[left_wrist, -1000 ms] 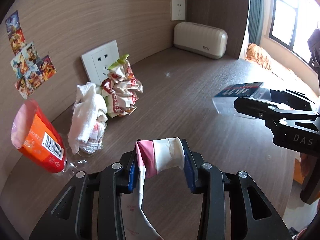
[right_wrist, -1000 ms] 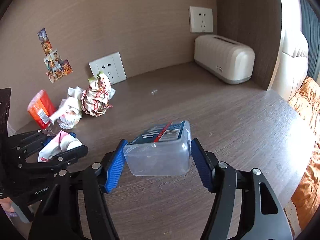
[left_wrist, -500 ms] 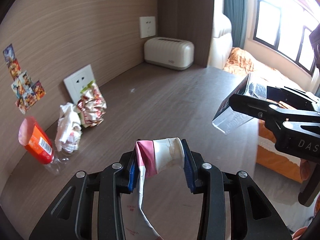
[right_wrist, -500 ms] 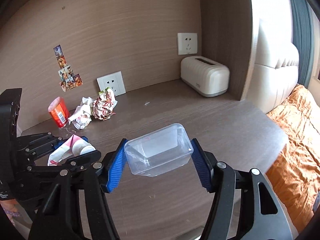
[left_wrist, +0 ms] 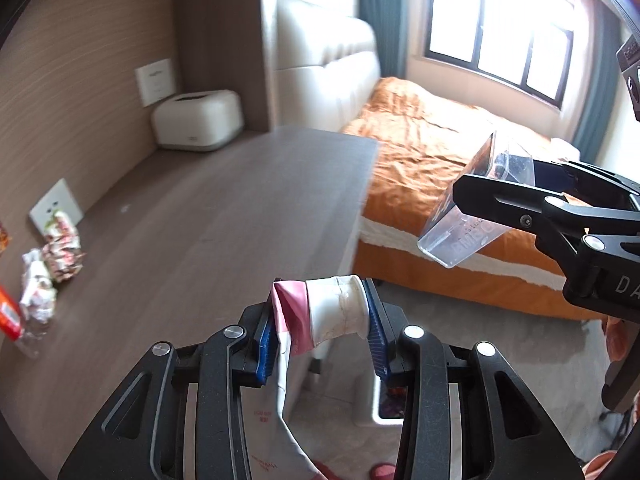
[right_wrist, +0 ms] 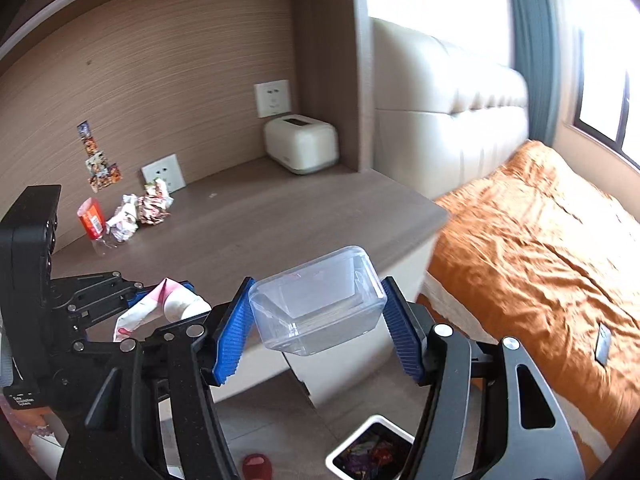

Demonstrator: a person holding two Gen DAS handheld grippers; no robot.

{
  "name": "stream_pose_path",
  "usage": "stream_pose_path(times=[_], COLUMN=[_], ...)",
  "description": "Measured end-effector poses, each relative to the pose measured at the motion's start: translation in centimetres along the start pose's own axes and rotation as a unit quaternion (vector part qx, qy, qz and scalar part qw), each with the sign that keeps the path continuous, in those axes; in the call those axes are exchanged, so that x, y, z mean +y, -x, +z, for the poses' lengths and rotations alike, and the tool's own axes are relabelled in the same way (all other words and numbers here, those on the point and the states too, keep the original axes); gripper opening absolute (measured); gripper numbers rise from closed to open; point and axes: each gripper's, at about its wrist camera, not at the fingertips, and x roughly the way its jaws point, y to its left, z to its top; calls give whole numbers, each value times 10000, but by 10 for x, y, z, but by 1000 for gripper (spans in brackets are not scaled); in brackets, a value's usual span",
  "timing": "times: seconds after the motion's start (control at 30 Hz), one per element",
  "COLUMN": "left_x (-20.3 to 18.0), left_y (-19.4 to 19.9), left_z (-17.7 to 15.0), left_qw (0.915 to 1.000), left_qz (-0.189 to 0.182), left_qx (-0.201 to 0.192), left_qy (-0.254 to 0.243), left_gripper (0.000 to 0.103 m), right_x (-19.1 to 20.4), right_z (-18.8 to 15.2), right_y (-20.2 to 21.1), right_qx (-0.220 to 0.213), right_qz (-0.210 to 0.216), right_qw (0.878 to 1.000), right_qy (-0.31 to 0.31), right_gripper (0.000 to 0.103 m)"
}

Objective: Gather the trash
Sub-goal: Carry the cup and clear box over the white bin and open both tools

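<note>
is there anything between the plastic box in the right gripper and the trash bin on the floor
Nothing visible. The right hand-held gripper holds the clear plastic box past the desk edge, and the white trash bin sits open on the floor below and just ahead, with only open air between them.

Bedroom, home: bed w/ rumpled orange cover (right_wrist: pixel 532 236), padded cream headboard (right_wrist: pixel 448 108), wood-grain built-in desk (right_wrist: pixel 256 220), teal curtain (right_wrist: pixel 532 40), dark-framed window (left_wrist: pixel 500 36).
</note>
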Motion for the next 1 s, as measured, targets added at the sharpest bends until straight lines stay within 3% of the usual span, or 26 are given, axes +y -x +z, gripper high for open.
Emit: stream_pose_path(times=[0.4, 0.63, 0.9, 0.97, 1.0], left_x=[-108, -138, -154, -157, -157], left_y=[-53, -117, -202, -223, -233], left_z=[-32, -79, -144, -158, -166], left_qw=[9904, 9777, 9657, 9622, 9612], left_qz=[-1085, -1728, -2169, -2296, -2319], left_qx=[416, 764, 996, 1042, 1082], left_qy=[-751, -914, -1024, -1025, -1034], left_gripper=[37, 37, 37, 41, 70], right_x=[-77, -108, -128, -131, -133], right_z=[-75, -136, -215, -235, -249], right_y=[15, -18, -86, -103, -116], right_qx=[410, 764, 1170, 1284, 1412], right_qz=[-543, -668, -738, -689, -760], right_qw=[9948, 9886, 9814, 9798, 9775], right_qy=[-758, -1111, -1328, -1372, -1368], right_gripper=[63, 63, 63, 64, 69])
